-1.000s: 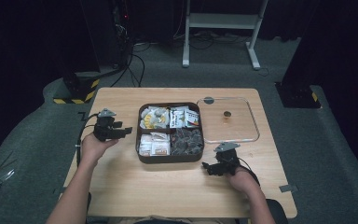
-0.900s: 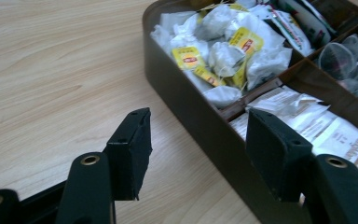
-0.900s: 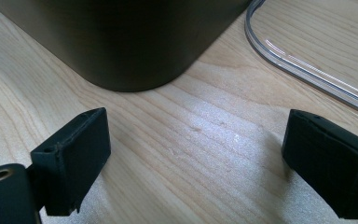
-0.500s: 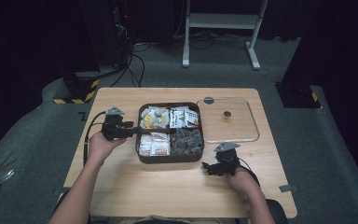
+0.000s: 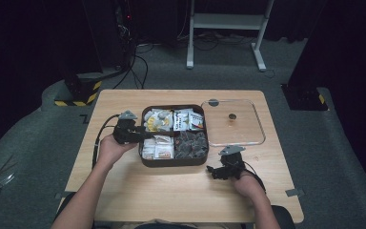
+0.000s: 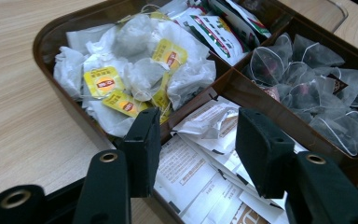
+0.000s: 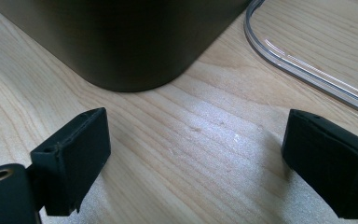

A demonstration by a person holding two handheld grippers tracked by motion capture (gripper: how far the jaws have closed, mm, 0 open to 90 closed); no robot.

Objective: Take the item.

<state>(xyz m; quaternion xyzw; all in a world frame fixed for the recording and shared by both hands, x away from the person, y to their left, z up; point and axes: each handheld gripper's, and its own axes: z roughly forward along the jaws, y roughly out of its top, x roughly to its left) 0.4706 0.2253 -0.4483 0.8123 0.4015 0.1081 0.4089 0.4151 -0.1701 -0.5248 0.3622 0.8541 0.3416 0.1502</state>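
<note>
The table (image 5: pixel 124 191) carries a brown box (image 5: pixel 174 162) split into four compartments, with its clear lid (image 5: pixel 257 121) lying flat just beside it on the right. The likeliest slip is the left tool (image 6: pixel 198 140) snagging two or three of the flat white packets (image 6: pixel 191 172) at once, since they overlap loosely in the near compartment; it could also catch the divider and nudge the box. This tool's jaws stand moderately apart over the box's near-left edge, holding nothing, with the yellow-tagged tea bags (image 6: pixel 135 74) just beyond them (whether a jaw touches a packet cannot be told). The right tool (image 7: pixel 196 163) rests low on bare wood near the box's corner, jaws wide apart and empty.
</note>
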